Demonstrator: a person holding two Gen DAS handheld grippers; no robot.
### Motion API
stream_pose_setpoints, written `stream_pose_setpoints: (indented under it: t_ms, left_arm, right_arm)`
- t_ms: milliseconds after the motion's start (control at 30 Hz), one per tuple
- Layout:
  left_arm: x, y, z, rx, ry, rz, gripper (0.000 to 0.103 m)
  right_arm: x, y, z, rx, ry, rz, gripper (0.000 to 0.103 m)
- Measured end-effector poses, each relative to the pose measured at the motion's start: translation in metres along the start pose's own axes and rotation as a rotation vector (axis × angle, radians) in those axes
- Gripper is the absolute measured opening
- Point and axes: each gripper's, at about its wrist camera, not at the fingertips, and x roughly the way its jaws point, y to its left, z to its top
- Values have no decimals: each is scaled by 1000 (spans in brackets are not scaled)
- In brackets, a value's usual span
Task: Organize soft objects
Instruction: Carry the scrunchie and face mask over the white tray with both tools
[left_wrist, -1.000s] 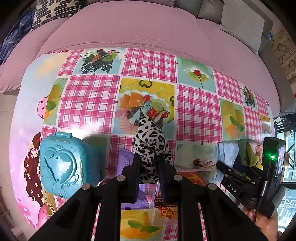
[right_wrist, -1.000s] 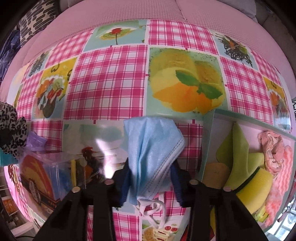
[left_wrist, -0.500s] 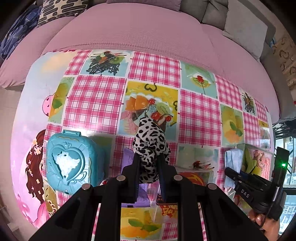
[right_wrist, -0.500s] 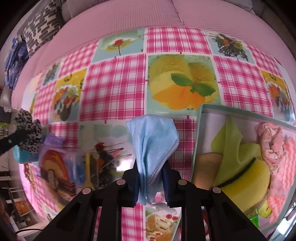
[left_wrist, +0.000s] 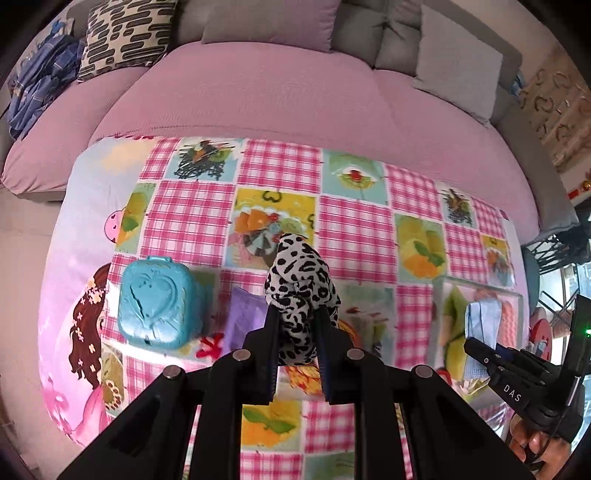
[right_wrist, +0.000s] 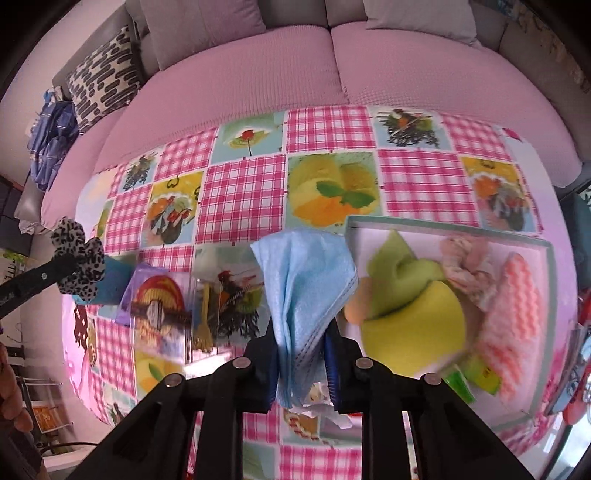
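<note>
gripping a leopard-print scrunchie (left_wrist: 300, 291), the left gripper (left_wrist: 295, 321) has its jaws drawn narrow on the bunched fabric, which sticks up past the fingertips and hangs clear of the checked tablecloth (left_wrist: 354, 236). in the right wrist view the same scrunchie shows at the far left edge, raised above the cloth on the end of the black fingers.

the right gripper (right_wrist: 301, 339) is pinched on a light blue face mask (right_wrist: 306, 273), jaws narrow, the pleated material folded between the blue pads and fanning out above them; a white ear loop trails below near the finger bases. the mask is off the table and sits just left of the white tray (right_wrist: 443, 225) in that view, overlapping its near corner.

inside the tray lie a lime green cloth (right_wrist: 399, 273), a yellow sponge (right_wrist: 417, 336), a pale pink scrunchie (right_wrist: 465, 266) and a pink zigzag sponge (right_wrist: 513, 317), packed close together.

on the tablecloth, a clear plastic box (right_wrist: 207, 314) with a yellow fork (right_wrist: 203, 325) inside stands between the two grippers, with a purple packet (left_wrist: 245, 317) just beside it. a turquoise heart-embossed case (left_wrist: 157, 304) rests further left, near the left gripper. behind the table runs a pink sofa (left_wrist: 277, 85) with grey cushions and a black-and-cream patterned pillow (left_wrist: 125, 33).
</note>
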Motion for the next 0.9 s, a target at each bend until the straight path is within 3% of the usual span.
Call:
stream_pose_setpoints:
  t_ms: [233,467,900]
  left_arm:
    - [-16,-32,-23,32,-9,-12,18]
    - [-20,-74,-41,87,-18,-22,18]
    - [10,-190,-71,263,-44,-182,18]
  right_arm:
    - [-20,-15,-24,-2,-23,-3,22]
    - [-37,-56,-41,40,-43,-5,22]
    - [-49,-174,-53,204,-58,-80,23]
